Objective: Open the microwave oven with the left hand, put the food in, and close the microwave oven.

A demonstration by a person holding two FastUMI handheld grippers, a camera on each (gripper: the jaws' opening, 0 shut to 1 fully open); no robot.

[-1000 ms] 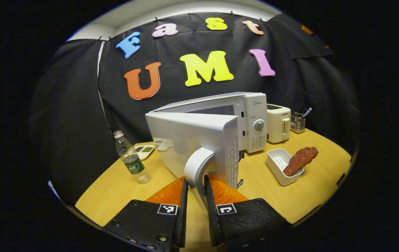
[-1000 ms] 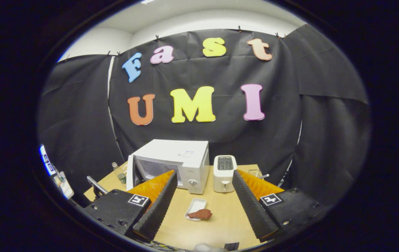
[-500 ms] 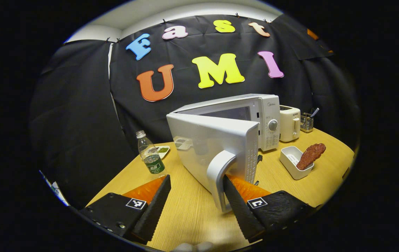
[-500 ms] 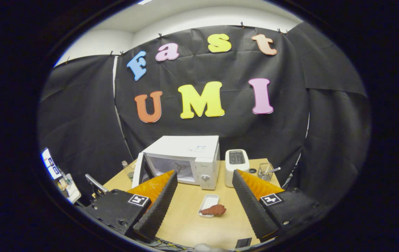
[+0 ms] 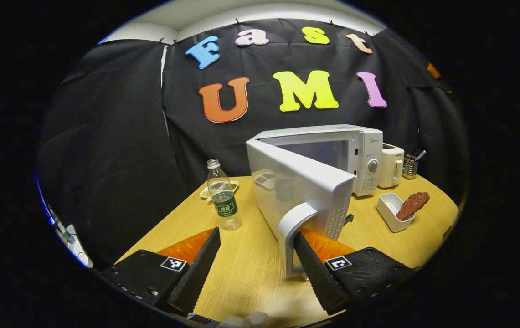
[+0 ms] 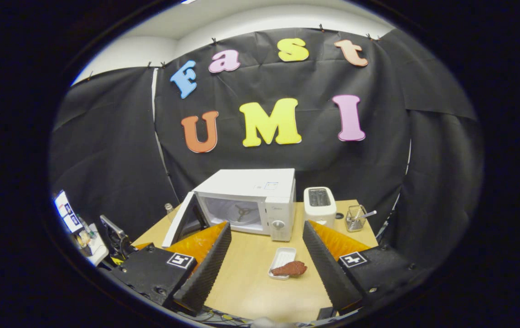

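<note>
In the left gripper view, we see our left tongs (image 5: 256, 269) spread wide, gripping nothing; their right finger (image 5: 319, 273) sits just behind the door handle (image 5: 292, 237) of the microwave oven (image 5: 332, 155), whose door (image 5: 298, 191) stands swung open. A water bottle (image 5: 223, 196) stands left of it. Right of it, the brown piece of food (image 5: 413, 205) leans on a white tray (image 5: 392, 212).

In the right gripper view, our right tongs (image 6: 264, 266) also gape, empty, above the tabletop (image 6: 250, 287). Beyond them lies the food (image 6: 289, 269) on its tray (image 6: 282, 259), near the open oven (image 6: 253, 202) and a toaster (image 6: 319, 206).

Brand marks on microwave (image 5: 319, 159), toaster (image 5: 392, 166) too small to read
</note>
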